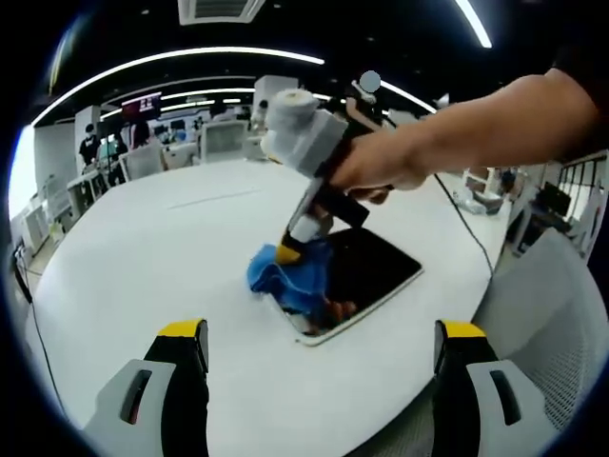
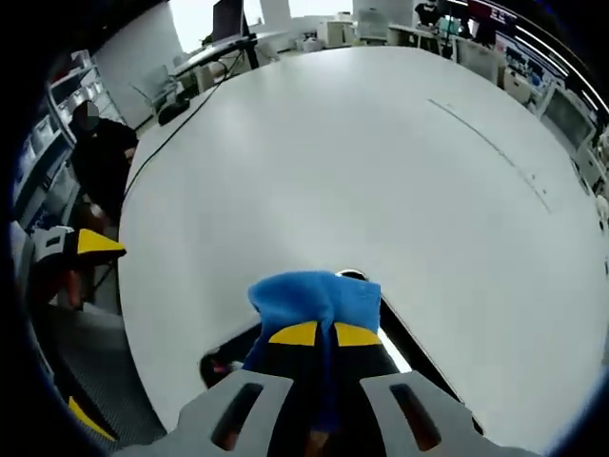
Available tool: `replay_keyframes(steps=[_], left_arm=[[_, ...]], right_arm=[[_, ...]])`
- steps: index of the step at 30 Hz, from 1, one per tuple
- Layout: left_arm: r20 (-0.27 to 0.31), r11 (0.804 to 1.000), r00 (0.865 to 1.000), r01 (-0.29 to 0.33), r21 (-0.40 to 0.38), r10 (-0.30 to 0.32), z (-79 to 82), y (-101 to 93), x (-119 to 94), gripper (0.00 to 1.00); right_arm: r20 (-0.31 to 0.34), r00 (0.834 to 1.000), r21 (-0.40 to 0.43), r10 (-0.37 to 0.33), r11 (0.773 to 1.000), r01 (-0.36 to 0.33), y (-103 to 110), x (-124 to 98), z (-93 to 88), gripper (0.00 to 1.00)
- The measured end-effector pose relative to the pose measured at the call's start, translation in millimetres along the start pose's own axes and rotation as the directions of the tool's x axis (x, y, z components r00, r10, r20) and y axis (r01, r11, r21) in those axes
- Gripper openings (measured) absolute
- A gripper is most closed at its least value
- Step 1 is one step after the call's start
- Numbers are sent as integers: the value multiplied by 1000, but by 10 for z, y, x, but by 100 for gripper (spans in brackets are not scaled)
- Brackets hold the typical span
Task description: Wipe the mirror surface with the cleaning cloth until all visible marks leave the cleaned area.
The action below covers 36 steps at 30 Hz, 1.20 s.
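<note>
The right gripper (image 2: 324,335) is clenched on the blue cleaning cloth (image 2: 317,300), which bunches just ahead of its yellow tips and presses onto the mirror (image 2: 404,347) beneath them; wiping looks under way, not finished; the left gripper (image 1: 319,338) stands released, holding nothing, with the mirror (image 1: 371,271) lying on the white table (image 1: 162,248) ahead of it; whether marks remain on the dark glass I cannot tell.

A broad round white table (image 1: 143,248) lies bare on most sides. Near its edge, a flat dark rectangular mirror (image 1: 366,271) and a bunched blue cleaning cloth (image 1: 285,276) are the obstacles.
</note>
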<state>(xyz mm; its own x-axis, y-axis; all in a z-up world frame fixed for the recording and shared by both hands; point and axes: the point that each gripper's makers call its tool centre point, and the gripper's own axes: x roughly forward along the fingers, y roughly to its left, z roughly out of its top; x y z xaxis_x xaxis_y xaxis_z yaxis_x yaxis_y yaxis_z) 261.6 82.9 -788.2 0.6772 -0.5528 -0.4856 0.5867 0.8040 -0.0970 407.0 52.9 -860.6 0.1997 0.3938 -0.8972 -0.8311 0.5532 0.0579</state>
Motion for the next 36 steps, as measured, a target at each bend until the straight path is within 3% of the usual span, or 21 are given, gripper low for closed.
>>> replay_keyframes(steps=[13, 22, 36], left_arm=[[-5, 1000, 1000, 4, 2, -4, -10, -2, 7, 99], [-5, 1000, 1000, 3, 1, -3, -7, 2, 8, 99], [-2, 1000, 1000, -2, -2, 2, 1, 9, 2, 99]], right_arm=[[-21, 1000, 2, -5, 1000, 5, -14, -107, 96, 0], [-21, 1000, 22, 15, 1000, -14, -126, -7, 192, 0], [-28, 1000, -4, 13, 1000, -13, -232, 4, 149, 0]])
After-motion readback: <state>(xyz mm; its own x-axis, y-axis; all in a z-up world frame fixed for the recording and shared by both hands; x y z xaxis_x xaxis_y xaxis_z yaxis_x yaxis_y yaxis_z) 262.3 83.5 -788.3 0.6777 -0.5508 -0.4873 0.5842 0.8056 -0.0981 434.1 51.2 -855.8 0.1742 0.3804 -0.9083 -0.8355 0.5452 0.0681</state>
